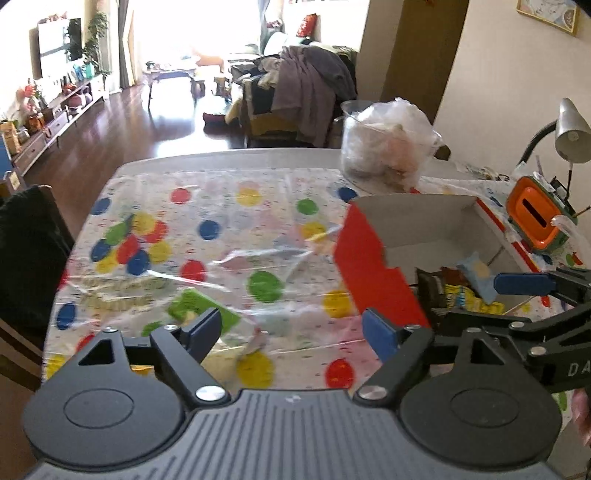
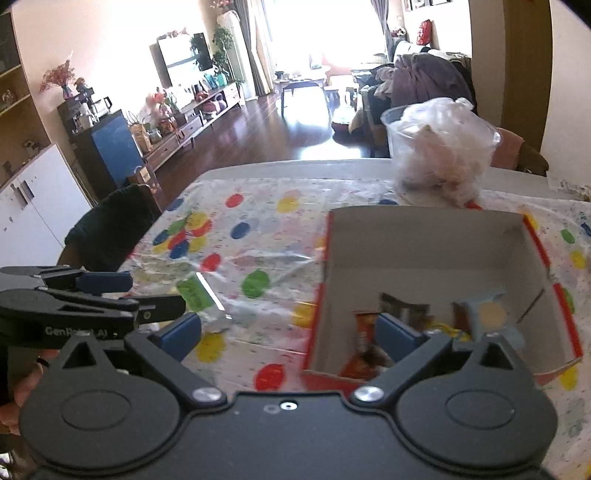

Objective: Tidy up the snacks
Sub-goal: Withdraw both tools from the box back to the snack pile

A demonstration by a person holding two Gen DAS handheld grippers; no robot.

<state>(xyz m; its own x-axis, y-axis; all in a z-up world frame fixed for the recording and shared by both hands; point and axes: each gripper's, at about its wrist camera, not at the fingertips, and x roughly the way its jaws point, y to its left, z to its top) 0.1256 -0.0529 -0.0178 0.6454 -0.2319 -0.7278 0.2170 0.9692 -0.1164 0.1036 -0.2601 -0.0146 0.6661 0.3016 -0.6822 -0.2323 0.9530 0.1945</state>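
Evidently both grippers, left gripper and right gripper, hang released and empty, since the snacks already lie gathered in the red box.

Strong daylight pours in from the window at twelve o'clock and burns that part of both pictures to plain white. It lays a bright streak on the dark floor and glare on the clear plastic sheet over the counter. The near parts stay dimmer. Both views bulge, with black corners at the rim. The snacks in the box look smeared and soft.
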